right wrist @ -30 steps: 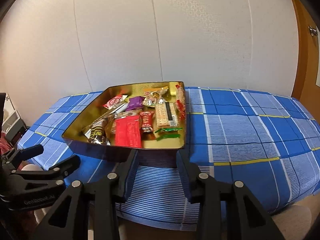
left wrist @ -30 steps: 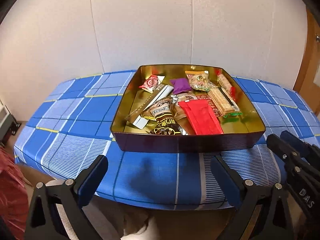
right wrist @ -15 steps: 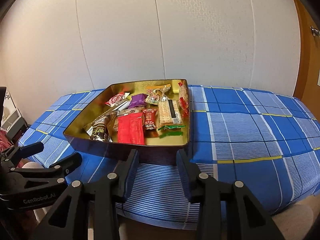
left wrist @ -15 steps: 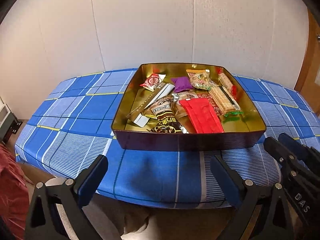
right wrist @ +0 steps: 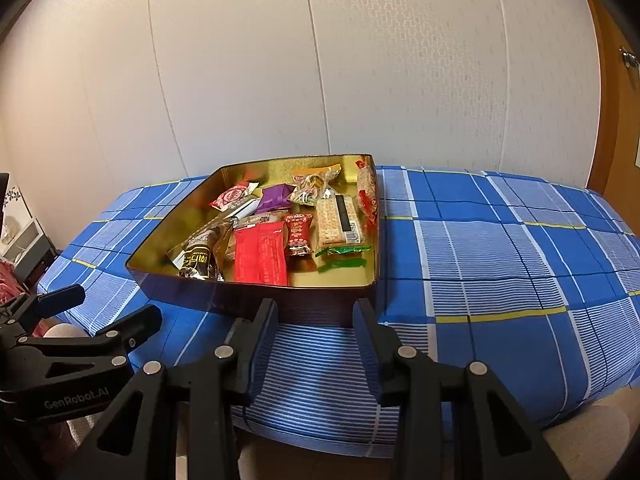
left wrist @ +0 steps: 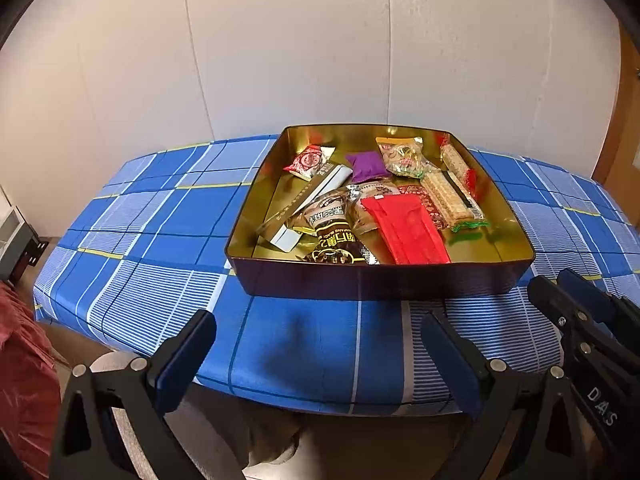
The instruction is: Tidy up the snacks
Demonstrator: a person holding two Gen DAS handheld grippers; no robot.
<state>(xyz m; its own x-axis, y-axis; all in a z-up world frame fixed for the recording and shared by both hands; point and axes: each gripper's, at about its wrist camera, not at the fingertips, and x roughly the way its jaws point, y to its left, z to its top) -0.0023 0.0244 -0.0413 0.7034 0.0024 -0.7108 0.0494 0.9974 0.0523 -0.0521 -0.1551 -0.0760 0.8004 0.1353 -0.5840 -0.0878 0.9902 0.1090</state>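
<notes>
A gold tin (left wrist: pixel 380 282) (right wrist: pixel 256 300) sits on the blue checked tablecloth (left wrist: pixel 160 240) and holds several snack packets. Among them are a red packet (left wrist: pixel 408 232) (right wrist: pixel 260 256), a purple one (left wrist: pixel 366 166) (right wrist: pixel 274 196), a cracker pack (left wrist: pixel 448 200) (right wrist: pixel 336 220) and a dark brown packet (left wrist: pixel 334 240) (right wrist: pixel 198 256). My left gripper (left wrist: pixel 320 344) (right wrist: pixel 100 312) hovers open and wide over the table's near edge, short of the tin. My right gripper (right wrist: pixel 316 316) (left wrist: pixel 572 308) stands just before the tin's front wall, jaws narrowly apart with nothing between them.
A white panelled wall (right wrist: pixel 320 60) rises right behind the table. A wooden door (right wrist: pixel 616 100) stands at the far right. A red cloth (left wrist: pixel 20 380) and a low shelf unit (right wrist: pixel 24 240) lie off the table's left end. The cloth to the tin's right (right wrist: pixel 500 248) is bare.
</notes>
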